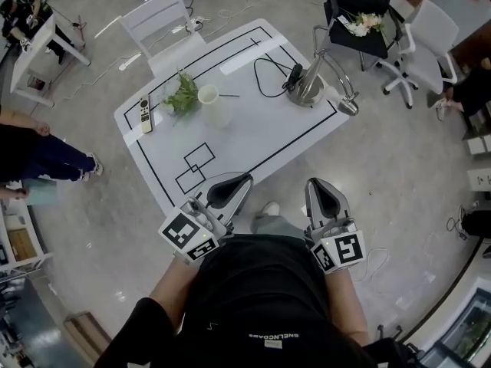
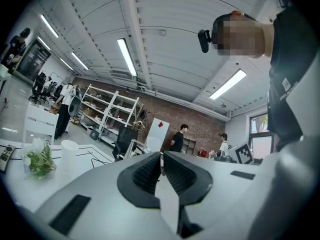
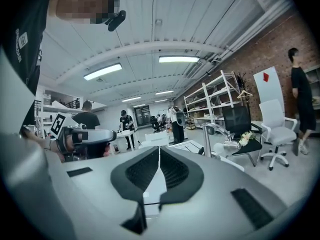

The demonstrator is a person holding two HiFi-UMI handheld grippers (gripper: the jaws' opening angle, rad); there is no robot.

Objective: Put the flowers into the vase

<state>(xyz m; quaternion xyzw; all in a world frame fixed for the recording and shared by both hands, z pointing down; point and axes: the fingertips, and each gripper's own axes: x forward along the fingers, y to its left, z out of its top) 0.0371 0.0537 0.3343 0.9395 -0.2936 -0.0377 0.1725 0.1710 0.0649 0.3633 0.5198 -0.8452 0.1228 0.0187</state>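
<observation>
Seen from above, a person in a black shirt (image 1: 261,297) stands at the bottom of the frame, holding a hand-held gripper in each hand close to the body. The left hand-held gripper (image 1: 234,184) is at lower centre-left and the right hand-held gripper (image 1: 318,186) at lower centre-right. Both point toward the top of the frame, at a white surface (image 1: 230,140) marked with black lines. Each gripper's own view shows its jaws clenched together with nothing between them.

The flowers (image 1: 182,94), a small green bunch with pale blooms, sit on the surface in the upper left-centre of the frame, well apart from both grippers. The white vase (image 1: 209,95) stands upright just beside them, on their right. A remote control (image 1: 145,115) lies to the lower left of the flowers, near the surface's edge. Toward the surface's right corner stands a silver desk lamp (image 1: 311,83), with a black cable (image 1: 265,79) looping next to it.

Beyond the surface, in the upper right of the frame, a black office chair (image 1: 360,6) carries a pale bouquet (image 1: 362,24) on its seat. A white chair (image 1: 430,44) stands just right of it. At the left edge, another person's legs (image 1: 46,159) reach into the frame.
</observation>
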